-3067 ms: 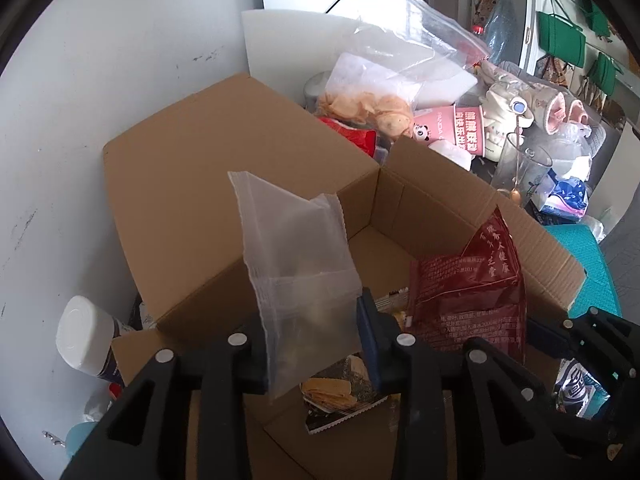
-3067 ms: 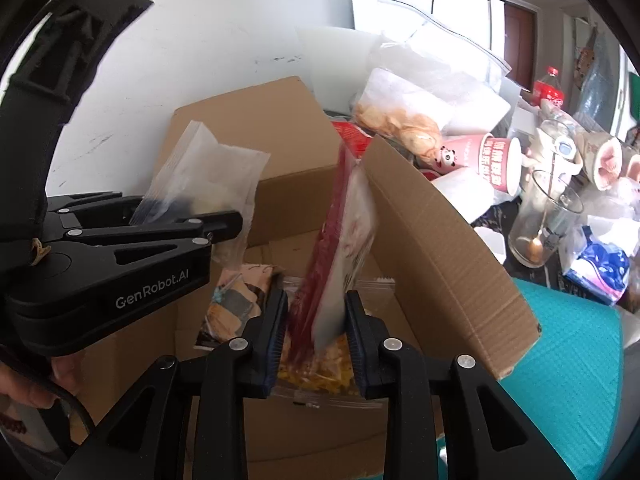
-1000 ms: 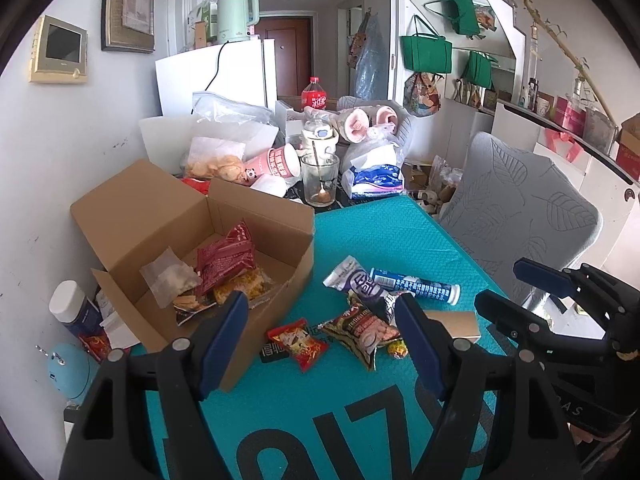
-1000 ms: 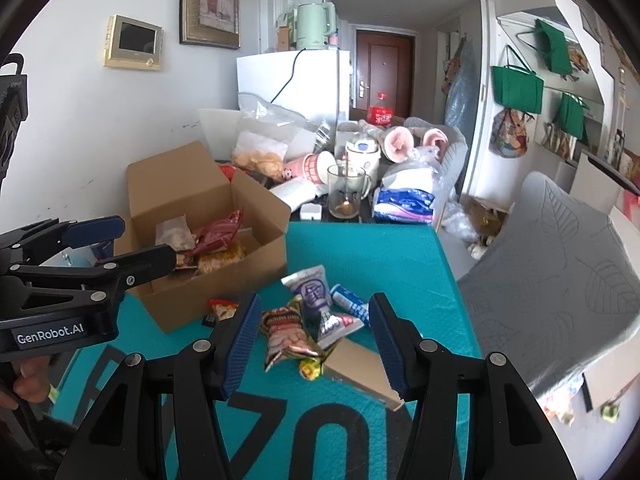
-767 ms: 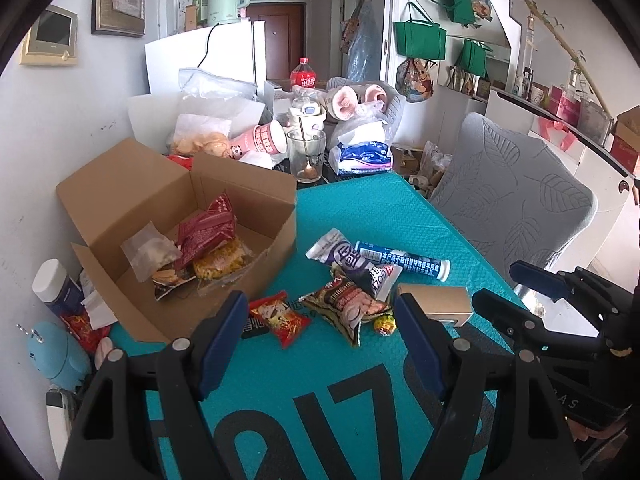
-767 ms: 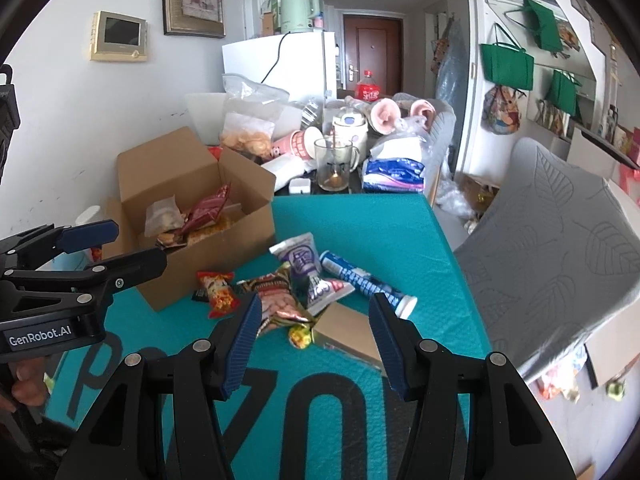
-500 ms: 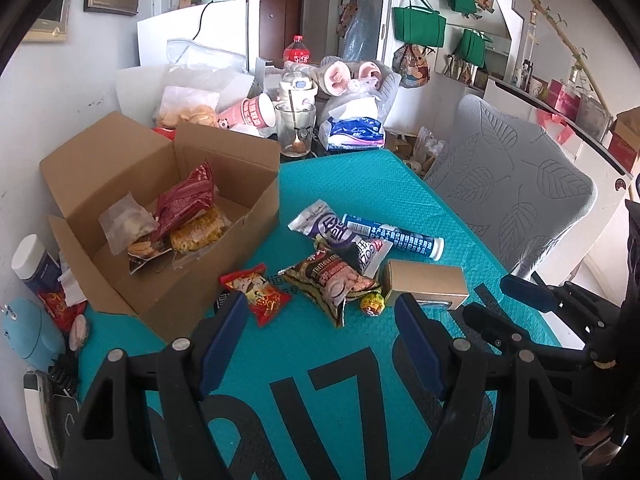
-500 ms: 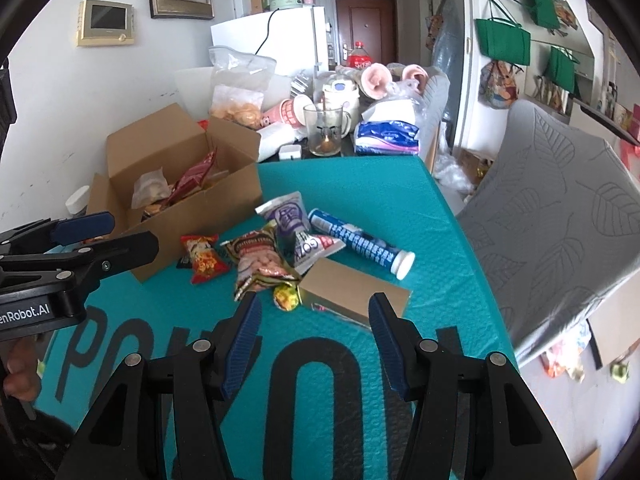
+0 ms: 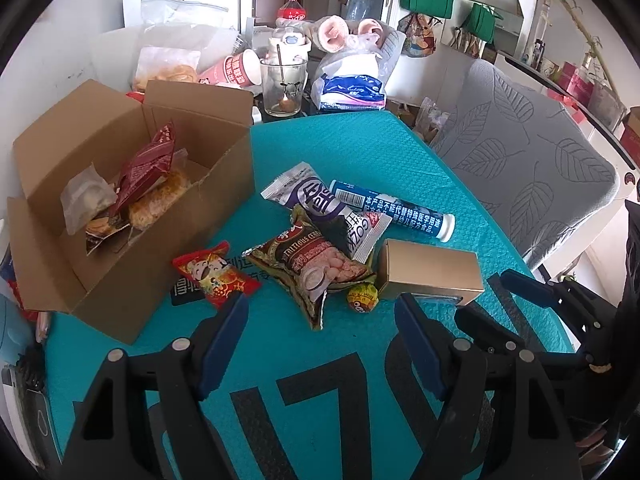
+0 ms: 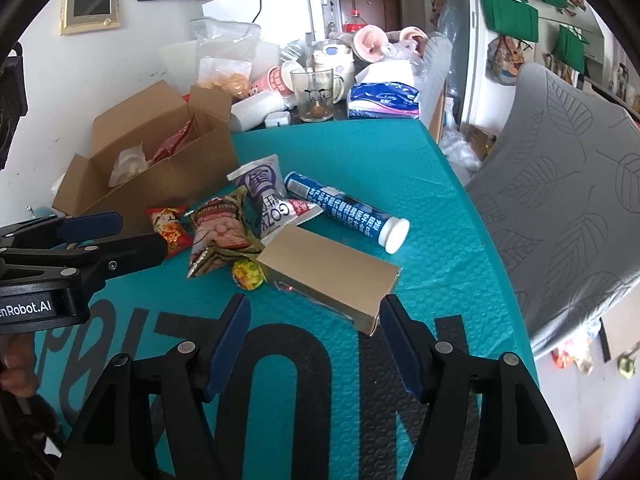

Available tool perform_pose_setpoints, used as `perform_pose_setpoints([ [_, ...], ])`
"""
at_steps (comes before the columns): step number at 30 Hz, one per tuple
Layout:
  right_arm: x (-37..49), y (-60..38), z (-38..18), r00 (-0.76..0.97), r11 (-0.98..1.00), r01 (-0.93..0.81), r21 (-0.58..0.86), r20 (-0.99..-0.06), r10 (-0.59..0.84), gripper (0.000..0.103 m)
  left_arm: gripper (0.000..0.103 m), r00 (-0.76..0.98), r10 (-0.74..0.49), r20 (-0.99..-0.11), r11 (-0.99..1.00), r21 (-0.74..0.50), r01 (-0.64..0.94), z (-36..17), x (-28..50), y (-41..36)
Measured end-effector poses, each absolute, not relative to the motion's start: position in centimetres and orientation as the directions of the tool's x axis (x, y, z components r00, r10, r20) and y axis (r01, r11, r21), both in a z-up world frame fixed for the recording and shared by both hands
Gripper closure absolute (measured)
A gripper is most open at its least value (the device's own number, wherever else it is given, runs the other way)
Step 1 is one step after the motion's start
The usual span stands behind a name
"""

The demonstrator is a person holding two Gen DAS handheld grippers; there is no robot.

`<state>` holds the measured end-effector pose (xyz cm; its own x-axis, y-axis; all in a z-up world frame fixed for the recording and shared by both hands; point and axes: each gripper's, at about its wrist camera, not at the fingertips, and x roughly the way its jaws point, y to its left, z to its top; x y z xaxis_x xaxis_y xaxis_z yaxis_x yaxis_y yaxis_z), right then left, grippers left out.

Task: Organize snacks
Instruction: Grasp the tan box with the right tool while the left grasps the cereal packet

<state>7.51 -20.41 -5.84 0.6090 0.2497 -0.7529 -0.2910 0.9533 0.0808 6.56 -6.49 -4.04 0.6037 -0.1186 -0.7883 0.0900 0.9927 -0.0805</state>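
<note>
**Two empty grippers close in on the snack pile**

Six loose items lie in a clump on the teal mat (image 9: 352,140), just beside the open carton (image 9: 132,216) at ten o'clock, which already holds a dark red bag (image 9: 146,166), a clear pouch (image 9: 86,196) and more. The left gripper (image 9: 320,344) hangs spread and holding nothing, with the cereal bag (image 9: 316,268) and a round candy (image 9: 362,299) at its twelve o'clock and the small red packet (image 9: 214,274) at eleven. The right gripper (image 10: 314,330), jaws just widened with nothing between them, frames the near end of the gold box (image 10: 328,278); the blue tube (image 10: 348,212) lies beyond at one o'clock, the purple-and-white pouch (image 10: 262,186) at eleven. By the look of it, the step in hand is the reach for the next pair. The right needs only to drop over the box and pinch across its narrow width; the left must pick one flat packet cleanly from the overlap.
</note>
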Motion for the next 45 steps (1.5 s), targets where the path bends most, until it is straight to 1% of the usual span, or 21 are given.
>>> perform_pose_setpoints([
  [1,7.8,-20.5,-6.0,0.605,0.953,-0.293,0.079,-0.756,0.249,0.033,0.028,0.601,-0.114,-0.791,0.993,-0.078,0.086,-4.2,6.9,-6.6],
  [6,10.0,-21.3,-7.1,0.577,0.946,-0.319,0.062,-0.778,0.246,0.032,0.028,0.591,-0.099,-0.801,0.995,-0.067,0.076,-5.0,8.7,-7.1],
  [8,10.8,-21.5,-7.5,0.564,0.94,-0.334,0.064,-0.786,0.254,0.027,0.028,0.586,-0.088,-0.806,0.996,-0.057,0.071,-5.3,9.3,-7.2],
  [9,11.1,-21.7,-7.7,0.555,0.935,-0.347,0.07,-0.788,0.265,0.019,0.028,0.582,-0.082,-0.809,0.996,-0.053,0.066,-5.5,9.8,-7.2],
  [10,11.5,-21.7,-7.9,0.546,0.931,-0.356,0.075,-0.792,0.272,0.016,0.028,0.577,-0.077,-0.813,0.997,-0.052,0.061,-5.7,10.2,-7.2],
  [15,13.0,-21.4,-8.4,0.499,0.903,-0.422,0.087,-0.809,0.311,0.016,0.028,0.56,-0.077,-0.825,0.997,-0.069,0.035,-6.4,12.2,-7.1],
  [20,14.4,-20.7,-9.2,0.455,0.872,-0.483,0.084,-0.826,0.332,0.013,0.028,0.557,-0.057,-0.828,0.998,-0.056,0.019,-7.0,13.7,-7.2],
  [26,15.4,-20.4,-11.1,0.383,0.874,-0.466,0.138,-0.859,0.34,0.014,0.028,0.528,0.025,-0.849,1.0,0.023,-0.011,-8.7,15.0,-7.1],
  [27,15.2,-20.5,-11.2,0.403,0.879,-0.458,0.133,-0.85,0.339,0.016,0.028,0.519,0.023,-0.854,1.0,0.019,-0.013,-9.1,15.2,-6.9],
  [28,14.9,-20.5,-11.1,0.422,0.883,-0.453,0.122,-0.843,0.333,0.025,0.028,0.517,0.014,-0.856,1.0,0.008,-0.014,-9.4,15.2,-6.7],
  [31,14.1,-20.5,-11.1,0.457,0.901,-0.424,0.09,-0.838,0.299,0.037,0.028,0.524,0.009,-0.852,1.0,0.002,-0.013,-9.8,15.2,-6.5],
  [32,13.9,-20.5,-11.1,0.467,0.908,-0.411,0.085,-0.835,0.29,0.039,0.028,0.526,0.011,-0.851,1.0,0.009,-0.006,-9.8,15.2,-6.6],
  [34,13.3,-20.5,-11.1,0.485,0.918,-0.388,0.08,-0.829,0.277,0.046,0.028,0.534,0.014,-0.845,1.0,0.025,0.013,-9.9,15.1,-6.8],
  [35,13.1,-20.5,-11.1,0.494,0.923,-0.376,0.077,-0.827,0.27,0.047,0.028,0.54,0.012,-0.842,0.999,0.027,0.019,-9.9,15.1,-6.8],
  [39,12.1,-20.8,-11.0,0.507,0.935,-0.344,0.084,-0.821,0.26,0.056,0.028,0.545,-0.017,-0.838,1.0,-0.003,0.026,-9.9,14.7,-6.5],
  [40,12.0,-20.7,-10.9,0.506,0.936,-0.34,0.092,-0.821,0.264,0.057,0.029,0.543,-0.029,-0.839,1.0,-0.018,0.026,-9.9,14.5,-6.3],
  [41,11.9,-20.8,-10.8,0.504,0.937,-0.335,0.101,-0.821,0.268,0.057,0.034,0.537,-0.051,-0.842,0.999,-0.042,0.029,-10.0,14.5,-6.1],
  [42,11.7,-20.9,-10.8,0.504,0.938,-0.33,0.105,-0.821,0.27,0.057,0.044,0.528,-0.085,-0.845,0.996,-0.075,0.041,-10.1,14.4,-6.0],
  [43,11.5,-20.8,-10.8,0.504,0.939,-0.327,0.107,-0.821,0.269,0.057,0.049,0.519,-0.111,-0.848,0.994,-0.094,0.058,-10.1,14.4,-5.9],
  [44,11.5,-20.8,-10.7,0.503,0.939,-0.326,0.107,-0.822,0.268,0.057,0.052,0.513,-0.117,-0.85,0.993,-0.087,0.081,-10.1,14.1,-6.0],
  [45,11.3,-20.7,-10.7,0.502,0.939,-0.325,0.108,-0.822,0.268,0.057,0.059,0.514,-0.116,-0.85,0.992,-0.079,0.094,-10.0,13.9,-6.1],
])
